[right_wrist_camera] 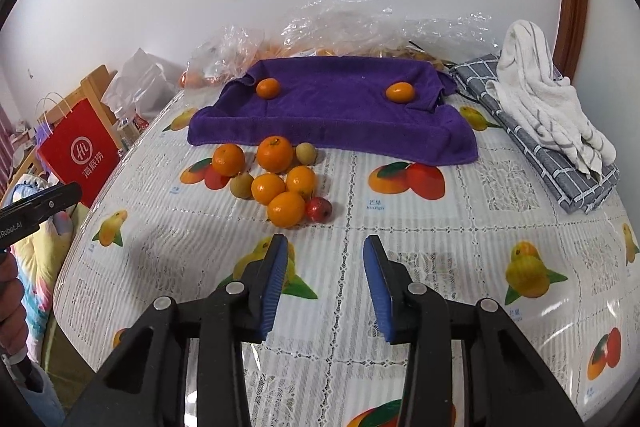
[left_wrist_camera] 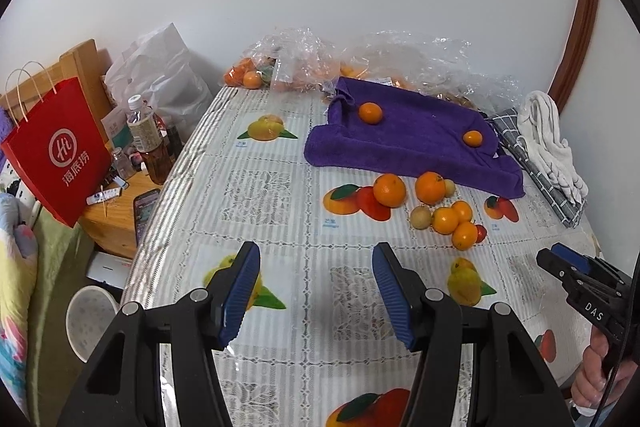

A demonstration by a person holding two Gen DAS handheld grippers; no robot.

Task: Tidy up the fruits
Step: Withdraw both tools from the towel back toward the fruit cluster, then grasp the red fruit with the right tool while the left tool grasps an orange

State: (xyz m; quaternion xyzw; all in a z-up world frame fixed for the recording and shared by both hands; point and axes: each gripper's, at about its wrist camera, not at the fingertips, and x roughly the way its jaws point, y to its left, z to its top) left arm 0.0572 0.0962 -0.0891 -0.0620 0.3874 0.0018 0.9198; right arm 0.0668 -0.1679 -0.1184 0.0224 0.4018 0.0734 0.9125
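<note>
A purple towel (right_wrist_camera: 340, 119) lies at the back of the table with two oranges on it, one at its left (right_wrist_camera: 267, 87) and one at its right (right_wrist_camera: 400, 92). In front of the towel sits a pile of several oranges (right_wrist_camera: 274, 154), two small tan fruits (right_wrist_camera: 241, 185) and a small red fruit (right_wrist_camera: 319, 209). My right gripper (right_wrist_camera: 326, 241) hovers just short of this pile, open, with only tablecloth between its blue pads. My left gripper (left_wrist_camera: 316, 251) is open too, over bare tablecloth to the left of the pile (left_wrist_camera: 444, 219). The right gripper (left_wrist_camera: 560, 261) shows at that view's right edge.
Clear plastic bags (right_wrist_camera: 344, 23) holding more oranges lie behind the towel. A white cloth (right_wrist_camera: 536, 87) rests on a folded grey checked cloth (right_wrist_camera: 560, 163) at the right. Left of the table stand a red paper bag (left_wrist_camera: 60, 151), bottles (left_wrist_camera: 146, 135) and a wooden nightstand (left_wrist_camera: 108, 223).
</note>
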